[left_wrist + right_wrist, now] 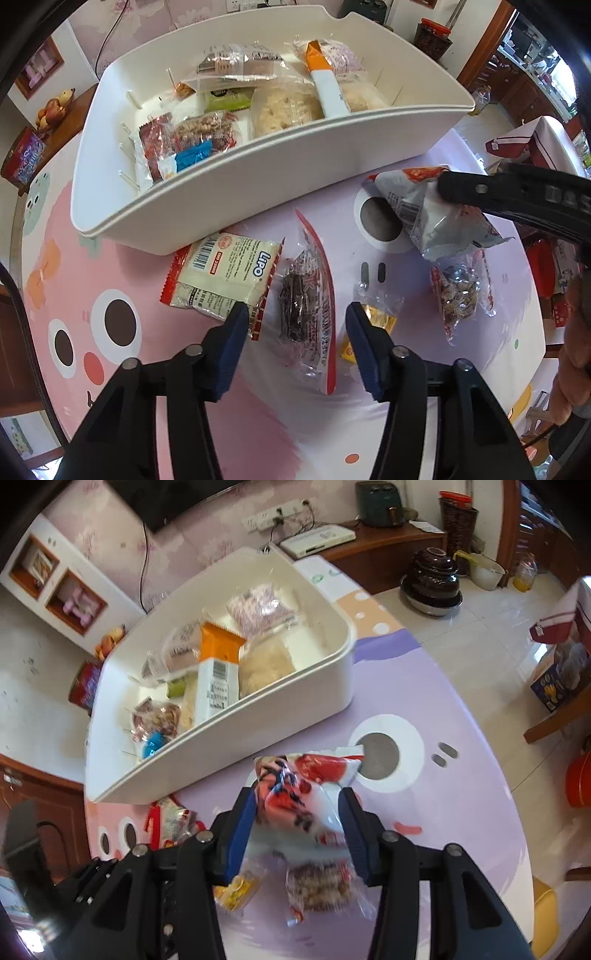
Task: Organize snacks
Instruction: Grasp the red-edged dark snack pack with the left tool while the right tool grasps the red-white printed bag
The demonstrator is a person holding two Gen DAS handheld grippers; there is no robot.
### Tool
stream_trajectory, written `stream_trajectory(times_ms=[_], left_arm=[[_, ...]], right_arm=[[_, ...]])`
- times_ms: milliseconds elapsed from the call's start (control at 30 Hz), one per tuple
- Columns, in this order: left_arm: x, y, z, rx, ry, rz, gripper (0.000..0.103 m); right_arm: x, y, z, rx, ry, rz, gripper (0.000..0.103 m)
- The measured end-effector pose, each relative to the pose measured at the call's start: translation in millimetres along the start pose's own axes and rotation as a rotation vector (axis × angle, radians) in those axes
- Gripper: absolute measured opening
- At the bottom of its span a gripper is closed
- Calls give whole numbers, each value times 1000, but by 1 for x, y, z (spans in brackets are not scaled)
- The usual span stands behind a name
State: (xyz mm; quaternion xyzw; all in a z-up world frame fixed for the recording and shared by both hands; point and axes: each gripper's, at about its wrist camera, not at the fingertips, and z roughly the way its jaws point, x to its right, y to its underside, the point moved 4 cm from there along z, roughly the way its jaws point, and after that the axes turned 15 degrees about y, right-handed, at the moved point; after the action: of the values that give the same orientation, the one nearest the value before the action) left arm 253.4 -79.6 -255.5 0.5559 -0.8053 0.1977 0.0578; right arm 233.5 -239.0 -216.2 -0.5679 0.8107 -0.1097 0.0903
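Snacks partly sorted into bin. Right gripper clamped on red-white packet, lifted off table for carrying binward. Left gripper unclenched, straddling dark packet, poised for next pickup.

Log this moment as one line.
left tool: open over clear dark-snack packet | right tool: shut on red-white snack bag | white plastic bin: partly filled
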Motion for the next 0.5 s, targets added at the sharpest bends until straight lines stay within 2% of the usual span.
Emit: stream_trajectory(times_ms=[133,200,267,500], left_arm=[[-5,1,7,-11,3,-20,36],[-7,1,9,-10,5,-28,24],[-8,2,11,-13,10,-37,18],[-5,1,14,-2,40,-34,15]], right_arm=[[-10,1,21,-64,43,-36,54],[-12,1,25,-58,81,-56,57],[-13,0,27,-63,87,-65,58],[-17,2,32,-91,116,-105,61]])
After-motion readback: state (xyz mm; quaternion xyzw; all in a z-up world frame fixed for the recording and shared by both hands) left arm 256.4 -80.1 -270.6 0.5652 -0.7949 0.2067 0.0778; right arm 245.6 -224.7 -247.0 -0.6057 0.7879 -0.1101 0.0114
